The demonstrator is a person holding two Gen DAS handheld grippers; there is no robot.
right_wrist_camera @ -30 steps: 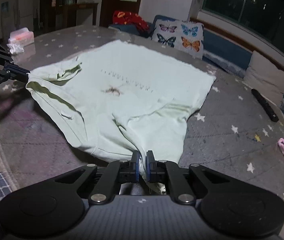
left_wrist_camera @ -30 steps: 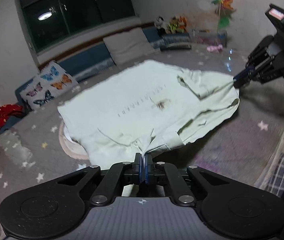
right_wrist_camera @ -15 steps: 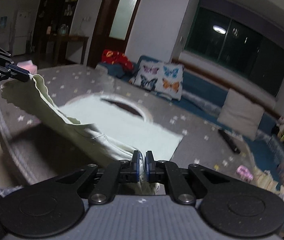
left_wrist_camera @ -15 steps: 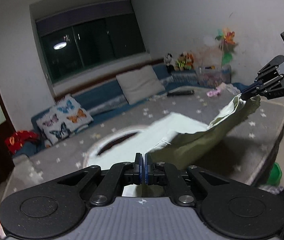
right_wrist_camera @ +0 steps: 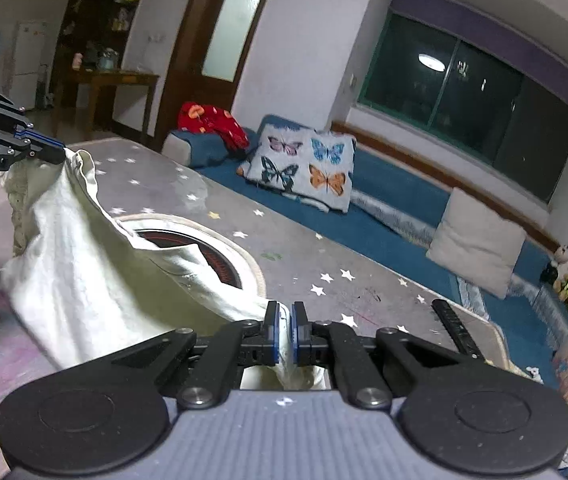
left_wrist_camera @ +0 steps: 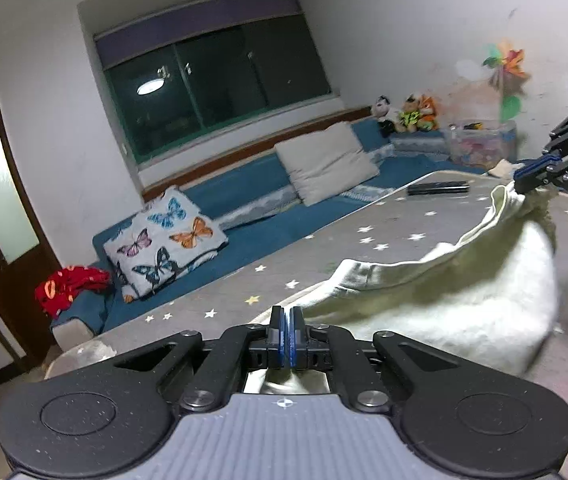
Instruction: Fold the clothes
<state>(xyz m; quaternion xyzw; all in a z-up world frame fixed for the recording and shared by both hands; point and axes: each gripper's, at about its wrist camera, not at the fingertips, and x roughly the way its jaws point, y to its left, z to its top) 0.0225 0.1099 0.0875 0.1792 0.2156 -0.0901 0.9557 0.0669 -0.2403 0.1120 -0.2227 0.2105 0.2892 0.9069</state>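
Shirt (left_wrist_camera: 444, 300) hides table (left_wrist_camera: 384, 220) inlay (right_wrist_camera: 220, 256)

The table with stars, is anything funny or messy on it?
Nothing is spilled or broken. The pale shirt hangs bunched between the left gripper and right gripper, which is normal mid-fold. A black remote lies on the table near its edge.

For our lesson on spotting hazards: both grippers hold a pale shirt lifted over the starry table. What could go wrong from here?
1. The left gripper and right gripper each pinch only a small bit of the pale shirt; a corner might slip free.
2. The sagging cloth may bunch, spoiling the fold.
3. The shirt could drag over the round inset in the table and catch.
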